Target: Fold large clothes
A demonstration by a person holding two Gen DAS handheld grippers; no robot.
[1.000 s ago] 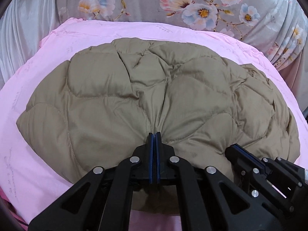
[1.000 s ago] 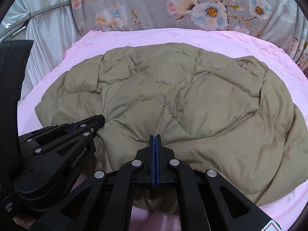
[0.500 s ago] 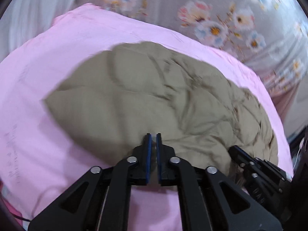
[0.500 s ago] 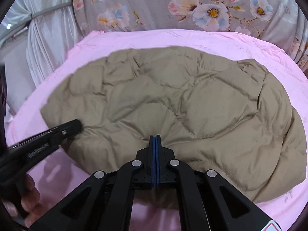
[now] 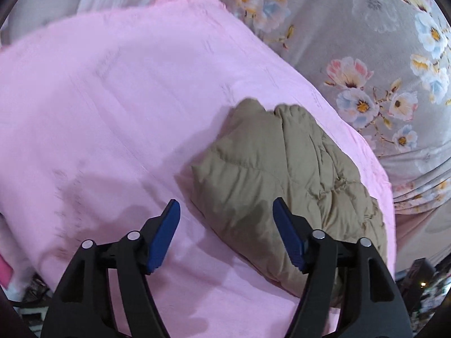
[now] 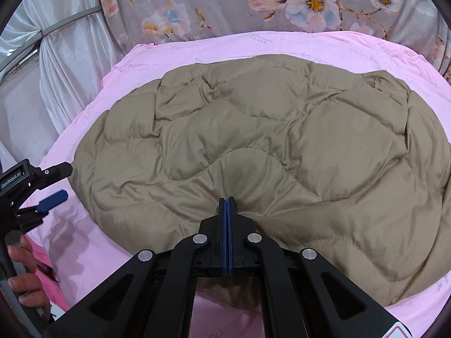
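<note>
A large tan quilted jacket (image 6: 262, 152) lies spread on a pink sheet (image 6: 93, 242). My right gripper (image 6: 227, 201) is shut on the jacket's near edge, with fabric bunched at its blue pads. My left gripper (image 5: 225, 214) is open and empty, hovering above the sheet just off the jacket's left end (image 5: 282, 180). It also shows at the left edge of the right wrist view (image 6: 53, 183), apart from the jacket, with the person's hand below it.
The pink sheet (image 5: 98, 107) covers a bed that reaches left and forward. A grey floral cloth (image 6: 253, 2) hangs behind it. A pale curtain (image 6: 64, 53) with a curved metal rail stands at the far left.
My left gripper let go of the jacket's near edge, opened wide and swung out to the left of the jacket. My right gripper stayed shut on the edge.
</note>
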